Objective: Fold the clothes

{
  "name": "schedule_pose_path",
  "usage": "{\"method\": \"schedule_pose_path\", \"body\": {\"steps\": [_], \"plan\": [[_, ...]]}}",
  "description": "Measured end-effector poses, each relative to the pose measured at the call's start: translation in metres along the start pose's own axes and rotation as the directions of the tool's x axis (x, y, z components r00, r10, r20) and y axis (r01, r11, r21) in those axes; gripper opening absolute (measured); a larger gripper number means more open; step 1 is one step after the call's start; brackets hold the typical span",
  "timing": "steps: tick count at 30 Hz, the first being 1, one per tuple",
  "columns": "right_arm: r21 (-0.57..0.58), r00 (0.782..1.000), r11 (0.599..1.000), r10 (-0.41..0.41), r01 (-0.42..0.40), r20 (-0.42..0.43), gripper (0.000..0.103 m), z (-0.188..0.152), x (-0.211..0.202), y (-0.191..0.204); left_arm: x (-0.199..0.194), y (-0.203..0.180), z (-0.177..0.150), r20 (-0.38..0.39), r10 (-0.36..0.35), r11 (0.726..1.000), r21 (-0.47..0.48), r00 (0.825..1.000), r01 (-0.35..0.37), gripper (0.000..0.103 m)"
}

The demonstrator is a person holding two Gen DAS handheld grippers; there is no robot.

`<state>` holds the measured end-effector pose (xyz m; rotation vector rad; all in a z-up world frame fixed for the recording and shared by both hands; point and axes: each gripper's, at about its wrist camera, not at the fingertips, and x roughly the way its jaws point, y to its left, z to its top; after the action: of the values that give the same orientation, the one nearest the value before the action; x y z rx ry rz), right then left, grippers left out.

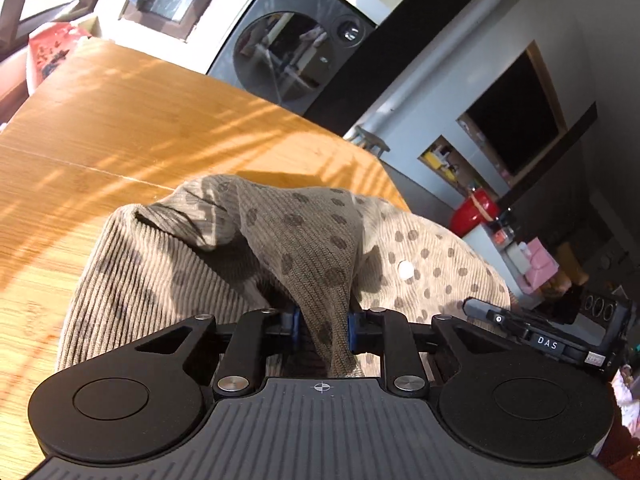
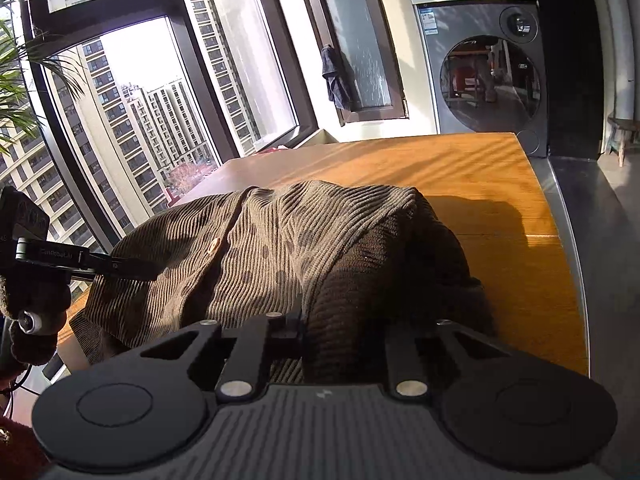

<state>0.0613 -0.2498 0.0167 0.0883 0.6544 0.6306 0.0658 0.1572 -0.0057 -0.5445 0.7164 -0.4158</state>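
A brown ribbed cardigan (image 1: 304, 248) with dark dots and pale buttons is held up over the wooden table (image 1: 120, 128). My left gripper (image 1: 322, 330) is shut on a bunched fold of the cardigan between its blue pads. In the right wrist view the same cardigan (image 2: 248, 248) drapes forward, and my right gripper (image 2: 344, 332) is shut on a thick dark fold of it; the fabric hides its right finger. The other gripper shows at the right edge of the left wrist view (image 1: 540, 332) and at the left edge of the right wrist view (image 2: 80, 260).
A washing machine (image 2: 484, 76) stands beyond the table's far edge. Large windows (image 2: 120, 100) run along the left. A red bag (image 1: 52, 52) sits at the table's far corner. Shelves and a red object (image 1: 476, 212) are off to the right. The table's right edge (image 2: 560, 240) borders grey floor.
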Motion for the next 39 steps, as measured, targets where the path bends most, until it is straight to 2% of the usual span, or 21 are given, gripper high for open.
{"method": "schedule_pose_path", "body": {"steps": [2, 4, 7, 9, 12, 13, 14, 16, 19, 20, 22, 23, 25, 26, 27, 28, 30, 31, 32, 35, 39], "plan": [[-0.011, 0.998, 0.999, 0.037, -0.037, 0.041, 0.015, 0.011, -0.017, 0.006, -0.022, -0.010, 0.006, 0.047, -0.027, 0.999, 0.024, 0.999, 0.026, 0.020], [-0.021, 0.993, 0.996, 0.085, -0.083, 0.079, 0.014, 0.018, -0.037, 0.013, -0.033, -0.012, -0.003, 0.050, -0.032, 0.999, 0.029, 0.998, 0.030, 0.020], [-0.021, 0.989, 0.992, 0.123, -0.122, 0.085, 0.014, 0.014, -0.055, 0.017, -0.048, -0.016, -0.015, 0.053, -0.039, 0.999, 0.036, 0.998, 0.037, 0.021], [-0.013, 0.993, 0.995, 0.103, -0.102, 0.051, 0.015, 0.000, -0.053, 0.014, -0.057, -0.018, -0.024, 0.051, -0.038, 0.999, 0.037, 0.998, 0.036, 0.022], [-0.014, 0.999, 0.999, 0.029, -0.029, -0.039, 0.017, -0.028, -0.028, 0.008, -0.032, 0.004, -0.045, -0.048, 0.072, 0.997, -0.019, 0.996, -0.073, 0.022], [-0.026, 0.998, 1.000, -0.001, -0.001, -0.067, 0.020, -0.037, -0.019, 0.006, -0.028, 0.007, -0.048, -0.064, 0.094, 0.995, -0.018, 0.993, -0.096, 0.027], [-0.044, 0.996, 0.999, -0.025, 0.021, -0.087, 0.024, -0.043, -0.009, 0.004, -0.028, 0.009, -0.048, -0.067, 0.104, 0.995, -0.009, 0.992, -0.104, 0.031], [-0.046, 0.996, 0.998, -0.039, 0.035, -0.085, 0.046, -0.041, -0.009, -0.001, -0.035, 0.009, -0.044, -0.055, 0.118, 0.993, 0.021, 0.992, -0.117, 0.037], [-0.053, 0.997, 0.998, -0.049, 0.046, -0.055, 0.061, -0.027, -0.020, -0.008, -0.062, 0.003, -0.029, 0.024, 0.104, 0.992, 0.066, 0.994, -0.106, 0.044], [-0.055, 0.998, 0.997, -0.051, 0.049, -0.034, 0.064, -0.021, -0.027, -0.009, -0.071, 0.001, -0.024, 0.055, 0.078, 0.995, 0.058, 0.995, -0.081, 0.047], [-0.056, 0.999, 0.997, -0.054, 0.054, 0.009, 0.076, -0.010, -0.039, -0.011, -0.083, -0.004, -0.016, 0.104, 0.010, 0.999, 0.037, 0.995, -0.014, 0.054], [-0.041, 0.999, 0.999, -0.030, 0.031, 0.035, 0.080, -0.002, -0.045, -0.013, -0.085, -0.010, -0.012, 0.117, -0.044, 0.999, 0.023, 0.992, 0.042, 0.058], [-0.014, 0.996, 0.999, 0.032, -0.031, 0.087, 0.085, 0.011, -0.052, -0.015, -0.075, -0.016, -0.010, 0.095, -0.139, 0.990, -0.017, 0.986, 0.141, 0.068], [-0.013, 0.993, 0.998, 0.059, -0.058, 0.102, 0.086, 0.017, -0.050, -0.014, -0.063, -0.018, -0.013, 0.059, -0.176, 0.983, -0.038, 0.983, 0.178, 0.074], [-0.013, 0.989, 0.996, 0.086, -0.085, 0.117, 0.088, 0.022, -0.047, -0.013, -0.051, -0.020, -0.016, 0.023, -0.209, 0.976, -0.060, 0.978, 0.210, 0.075], [-0.015, 0.986, 0.994, 0.110, -0.108, 0.129, 0.090, 0.027, -0.044, -0.011, -0.037, -0.021, -0.022, -0.023, -0.214, 0.974, -0.073, 0.976, 0.212, 0.076], [-0.069, 0.991, 0.994, 0.085, -0.079, 0.100, 0.092, 0.031, -0.021, -0.003, -0.008, -0.019, -0.034, -0.126, -0.171, 0.983, -0.092, 0.977, 0.160, 0.077], [-0.098, 0.994, 0.993, 0.068, -0.059, 0.084, 0.092, 0.033, -0.009, 0.001, 0.003, -0.017, -0.038, -0.157, -0.154, 0.986, -0.094, 0.976, 0.141, 0.077], [-0.144, 0.999, 0.990, -0.001, 0.008, 0.051, 0.092, 0.031, 0.009, 0.003, 0.013, -0.015, -0.041, -0.184, -0.141, 0.987, -0.096, 0.973, 0.125, 0.076], [-0.210, 0.993, 0.972, -0.116, 0.108, -0.028, 0.092, 0.027, 0.051, -0.005, 0.024, -0.009, -0.029, -0.185, -0.151, 0.986, -0.096, 0.971, 0.135, 0.076], [-0.189, 0.991, 0.977, -0.114, 0.099, -0.073, 0.094, 0.025, 0.075, -0.024, 0.049, -0.001, 0.001, -0.195, -0.122, 0.992, -0.051, 0.973, 0.115, 0.074]]}}
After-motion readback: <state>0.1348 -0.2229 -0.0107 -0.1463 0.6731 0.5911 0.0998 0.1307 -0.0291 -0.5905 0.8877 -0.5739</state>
